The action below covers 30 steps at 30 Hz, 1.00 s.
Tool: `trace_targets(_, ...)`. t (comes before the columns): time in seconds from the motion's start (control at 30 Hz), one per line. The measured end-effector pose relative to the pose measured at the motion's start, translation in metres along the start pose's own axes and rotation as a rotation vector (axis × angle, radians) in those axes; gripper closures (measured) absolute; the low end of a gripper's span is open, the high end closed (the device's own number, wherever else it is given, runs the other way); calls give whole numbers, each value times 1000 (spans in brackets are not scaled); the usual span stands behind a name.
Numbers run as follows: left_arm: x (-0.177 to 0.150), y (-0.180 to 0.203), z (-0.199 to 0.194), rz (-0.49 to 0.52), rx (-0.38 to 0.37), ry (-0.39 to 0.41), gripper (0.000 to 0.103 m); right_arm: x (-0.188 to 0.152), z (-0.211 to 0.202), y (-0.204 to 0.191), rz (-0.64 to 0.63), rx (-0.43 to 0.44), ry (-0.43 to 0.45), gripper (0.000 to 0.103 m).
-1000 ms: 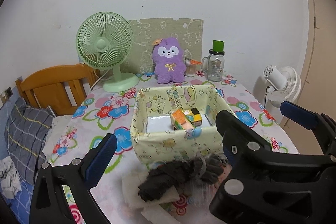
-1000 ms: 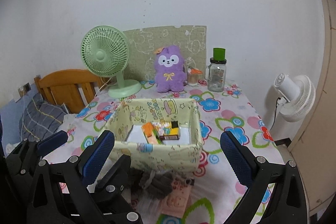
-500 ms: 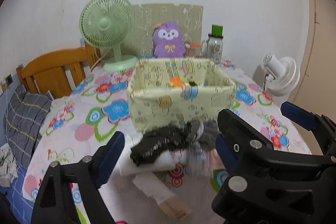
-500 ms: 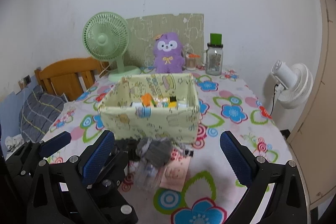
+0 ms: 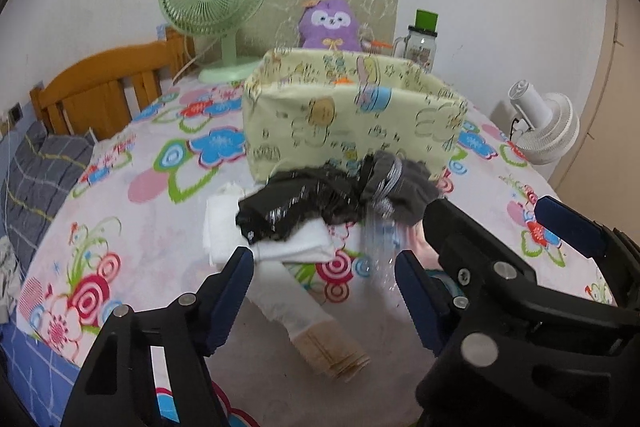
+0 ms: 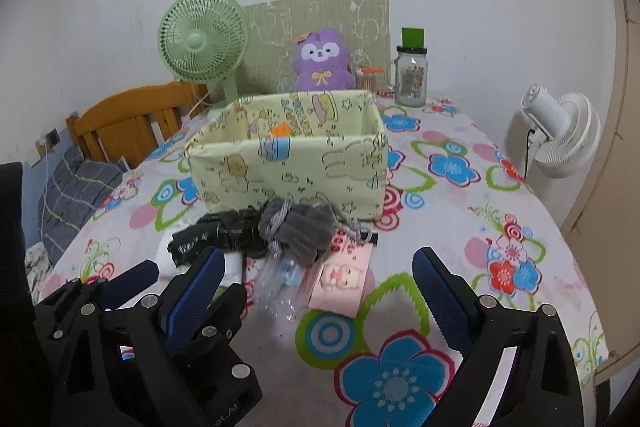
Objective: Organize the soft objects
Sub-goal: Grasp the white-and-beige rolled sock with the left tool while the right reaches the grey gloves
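A pale yellow fabric storage box [image 5: 352,123] [image 6: 288,171] stands mid-table. In front of it lies a heap of soft things: a black cloth [image 5: 296,207] [image 6: 212,235], a grey knitted glove [image 5: 404,187] [image 6: 304,231], white folded cloths [image 5: 296,247], a clear plastic wrapper [image 6: 280,287] and a pink packet [image 6: 344,279]. My left gripper [image 5: 324,279] is open, low over the table, just short of the white cloths. My right gripper [image 6: 316,283] is open, with the heap just beyond its fingers. The left gripper also shows in the right wrist view [image 6: 160,283].
A purple plush toy [image 6: 322,61], a green desk fan [image 6: 200,43] and a glass jar with a green lid [image 6: 411,75] stand at the table's back. A wooden chair [image 5: 100,95] is at the left, a white fan [image 6: 560,135] at the right. A rolled paper [image 5: 316,327] lies near.
Both grippers have dropped lower and moved in toward the heap of cloths, which now looks larger and nearer. Both stay open and empty. The box's contents are now mostly hidden behind its front wall.
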<state>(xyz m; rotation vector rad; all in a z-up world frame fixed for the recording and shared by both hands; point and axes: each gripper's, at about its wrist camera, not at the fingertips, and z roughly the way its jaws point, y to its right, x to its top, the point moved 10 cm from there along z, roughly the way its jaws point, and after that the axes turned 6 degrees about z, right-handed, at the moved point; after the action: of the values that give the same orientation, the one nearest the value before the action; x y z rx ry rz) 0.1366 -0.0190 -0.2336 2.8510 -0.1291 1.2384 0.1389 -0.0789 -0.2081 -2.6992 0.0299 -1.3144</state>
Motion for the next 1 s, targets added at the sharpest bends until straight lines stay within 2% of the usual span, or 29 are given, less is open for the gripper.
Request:
trace_targets(0.3, -22, -5, 19, -36, 0, -62, 31, -18, 20, 2, 11, 0, -56, 11)
trace_targets(0.47, -29, -9, 28, -41, 18, -85, 51, -26, 31, 1, 6, -1, -86, 13)
trace_targets(0.5, -30, -9, 29, -41, 17, -88, 51, -27, 33, 0, 6, 1, -90, 13)
trace_targets(0.73, -28, -16, 30, -48, 25, -74, 75, -27, 41, -1, 12, 7, -106, 15)
trace_targets(1.0, -13, -22, 25, -28, 35, -33, 78, -16, 45, -5, 11, 9, -96, 15)
